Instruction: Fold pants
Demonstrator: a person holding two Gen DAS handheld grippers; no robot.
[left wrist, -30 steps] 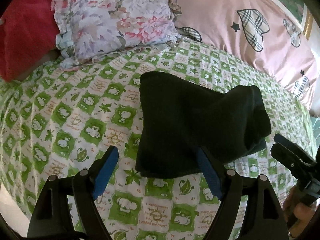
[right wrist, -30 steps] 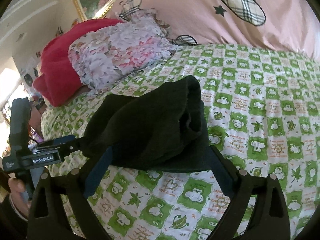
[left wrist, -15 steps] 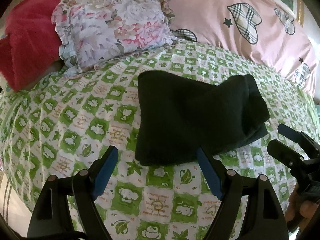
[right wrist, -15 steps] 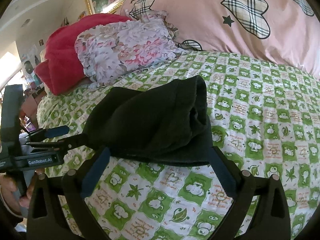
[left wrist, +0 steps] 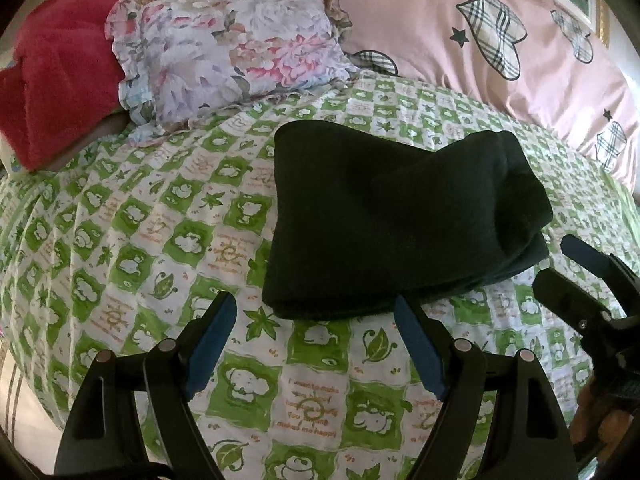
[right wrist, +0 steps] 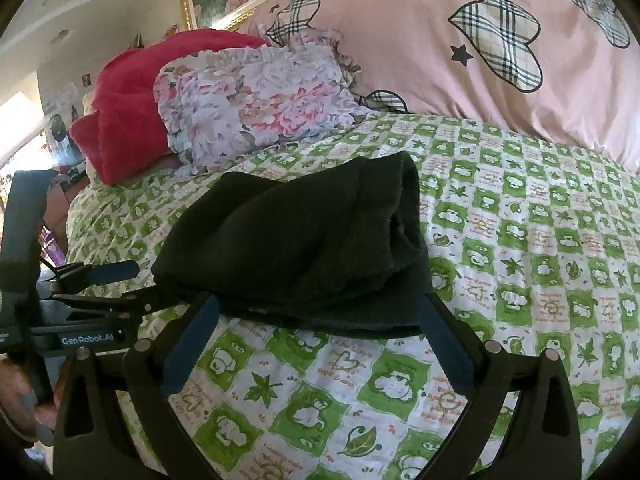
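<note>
The dark pants [left wrist: 384, 216] lie folded into a thick bundle on the green checked bedsheet [left wrist: 132, 216]. My left gripper [left wrist: 316, 316] stands open just short of the bundle's near edge, nothing between its blue pads. In the right wrist view the same pants [right wrist: 304, 240] sit in front of my right gripper [right wrist: 316, 312], which is open too, its fingers spread wider than the bundle's near edge. Each gripper shows in the other's view: the right gripper [left wrist: 560, 264] at the right edge, the left gripper [right wrist: 124, 284] at the left, beside the pants.
A floral pillow [left wrist: 228, 48] and a red blanket [left wrist: 56, 80] lie at the far left of the bed. A pink quilt with plaid hearts [left wrist: 460, 28] runs along the back. The bed's edge drops off at the lower left [left wrist: 24, 392]. A hand [right wrist: 20, 408] holds the left gripper.
Both grippers have drawn back from the folded pants, which now lie free on the sheet. The bundle looks farther away and has not shifted.
</note>
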